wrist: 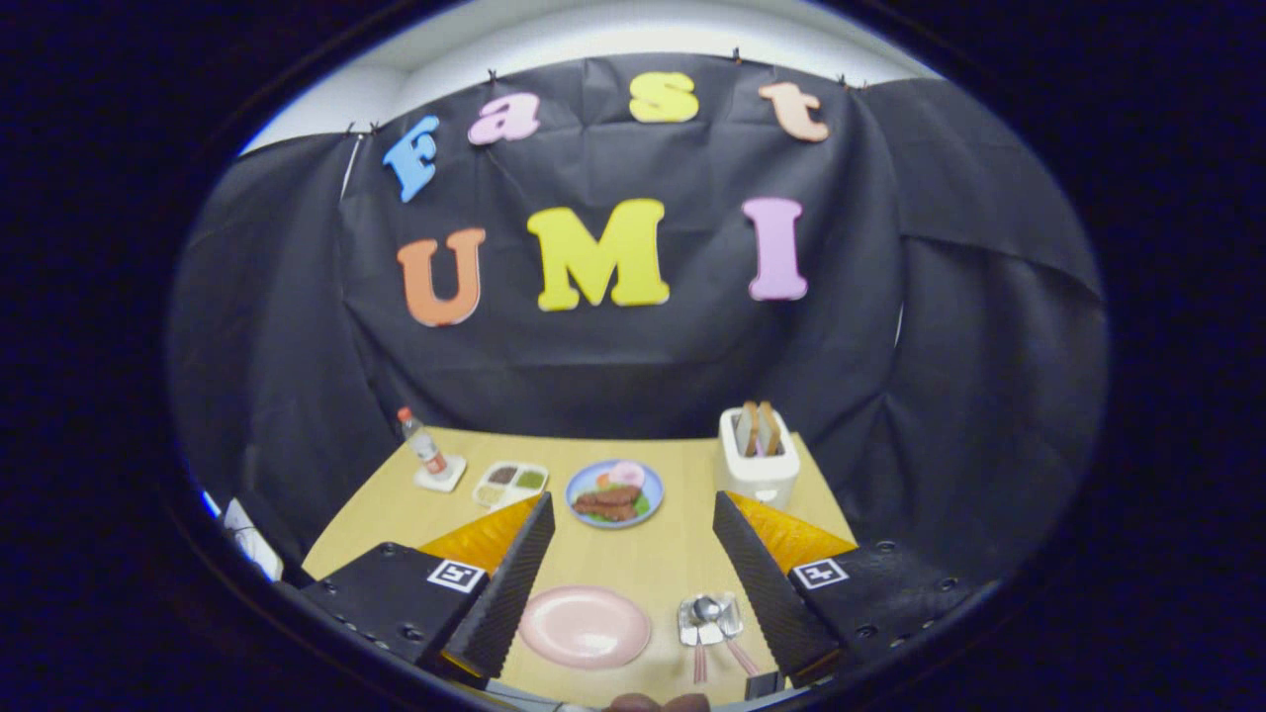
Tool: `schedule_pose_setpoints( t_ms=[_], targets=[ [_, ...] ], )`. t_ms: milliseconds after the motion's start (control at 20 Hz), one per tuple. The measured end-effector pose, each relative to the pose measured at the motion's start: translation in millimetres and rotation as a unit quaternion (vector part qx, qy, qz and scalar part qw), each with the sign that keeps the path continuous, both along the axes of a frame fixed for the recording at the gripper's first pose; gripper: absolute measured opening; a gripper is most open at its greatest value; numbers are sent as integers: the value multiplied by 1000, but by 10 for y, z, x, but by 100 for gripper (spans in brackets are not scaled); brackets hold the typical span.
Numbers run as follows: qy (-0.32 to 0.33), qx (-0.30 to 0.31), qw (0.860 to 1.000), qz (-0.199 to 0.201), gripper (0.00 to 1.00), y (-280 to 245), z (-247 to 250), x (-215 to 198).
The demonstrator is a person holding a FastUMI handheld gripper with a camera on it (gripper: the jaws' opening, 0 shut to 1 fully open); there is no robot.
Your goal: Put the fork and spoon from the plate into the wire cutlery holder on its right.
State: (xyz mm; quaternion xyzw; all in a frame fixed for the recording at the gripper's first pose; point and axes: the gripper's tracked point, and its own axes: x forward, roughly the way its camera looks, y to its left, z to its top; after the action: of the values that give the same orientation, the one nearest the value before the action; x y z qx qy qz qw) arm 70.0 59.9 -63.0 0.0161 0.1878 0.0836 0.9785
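Cutlery (708, 633) handles point toward open hand-held gripper (633, 583)

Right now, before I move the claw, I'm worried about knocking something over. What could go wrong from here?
1. The wire holder stands right beside one of the fingers of the open claw. A sideways swing could tip it.
2. Pink handles stick out of the holder toward the claw. Dropping lower might snag them and drag cutlery out.
3. The pink plate lies bare between the fingers and could get pushed.
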Motion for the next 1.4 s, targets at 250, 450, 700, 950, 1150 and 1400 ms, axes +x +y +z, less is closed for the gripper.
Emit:
schedule_pose_setpoints(
  t_ms=[250,450,700,950,1150,1400],
  targets=[
    [-104,-4,994,-30,96,58,378,-103],
    [-102,8,994,-28,96,235,317,-252],
    [-127,14,991,-37,96,282,434,-369],
    [-157,9,986,-50,96,286,523,-448],
    [-158,14,986,-57,96,288,598,-467],
    [-154,16,986,-62,96,287,562,-450]
  ],
)
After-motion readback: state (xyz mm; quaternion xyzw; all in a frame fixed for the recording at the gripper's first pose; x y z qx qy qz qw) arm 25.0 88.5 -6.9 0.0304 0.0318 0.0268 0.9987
